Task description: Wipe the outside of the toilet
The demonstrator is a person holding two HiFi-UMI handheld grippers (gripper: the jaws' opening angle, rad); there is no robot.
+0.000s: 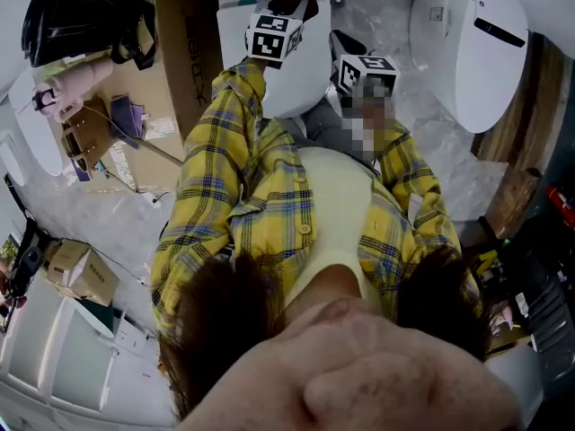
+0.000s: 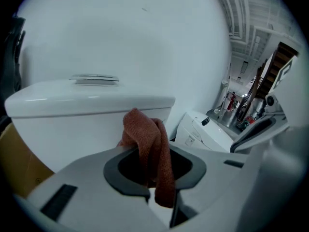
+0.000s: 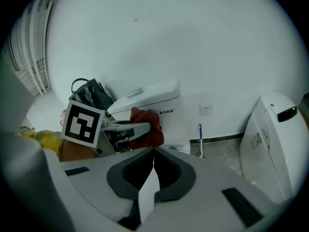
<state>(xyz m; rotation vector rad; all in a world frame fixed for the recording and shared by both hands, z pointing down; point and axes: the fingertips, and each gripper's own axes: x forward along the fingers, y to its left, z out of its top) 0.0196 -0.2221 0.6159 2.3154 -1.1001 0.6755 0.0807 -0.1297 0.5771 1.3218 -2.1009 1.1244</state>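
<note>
Left gripper (image 2: 161, 197) clamps rust cloth (image 2: 147, 144) beside toilet tank (image 2: 72, 129), label (image 3: 166, 111) unreadable.

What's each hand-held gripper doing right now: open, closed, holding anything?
Left hand-held gripper: closed on a reddish-brown cloth.
Right hand-held gripper: closed, nothing between its jaws.
</note>
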